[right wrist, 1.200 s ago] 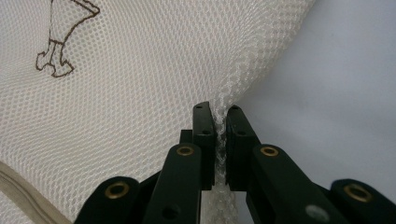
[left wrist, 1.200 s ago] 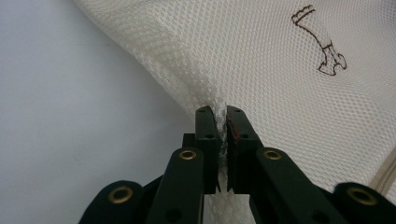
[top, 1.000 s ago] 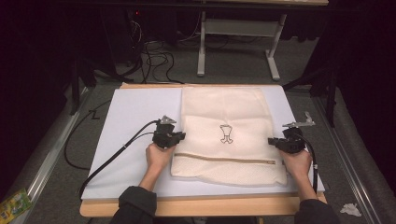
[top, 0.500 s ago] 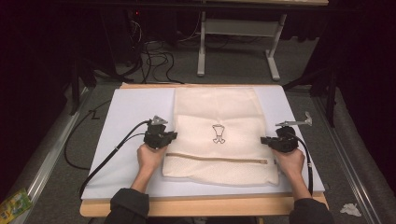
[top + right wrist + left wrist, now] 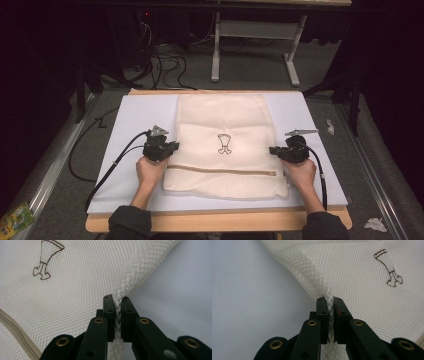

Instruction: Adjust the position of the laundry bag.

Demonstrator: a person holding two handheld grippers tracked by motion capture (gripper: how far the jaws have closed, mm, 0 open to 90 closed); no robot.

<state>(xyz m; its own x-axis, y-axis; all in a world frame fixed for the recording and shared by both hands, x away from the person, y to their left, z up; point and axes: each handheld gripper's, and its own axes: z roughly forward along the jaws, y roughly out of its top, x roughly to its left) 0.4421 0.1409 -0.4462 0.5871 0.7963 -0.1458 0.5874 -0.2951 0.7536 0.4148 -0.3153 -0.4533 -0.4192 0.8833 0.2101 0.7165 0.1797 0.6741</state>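
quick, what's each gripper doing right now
Left gripper: closed on the left edge of the mesh bag.
Right gripper: closed on the bag's right edge.

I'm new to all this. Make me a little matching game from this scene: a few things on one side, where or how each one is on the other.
Things:
1. left gripper
2. right gripper
3. zipper
4. brown emblem

Places or states:
A. runs across the near part of the mesh bag
B. drawn at the bag's middle
C. jaws shut on the bag's left edge
D. jaws shut on the bag's right edge

Pairs: 1-C, 2-D, 3-A, 4-B
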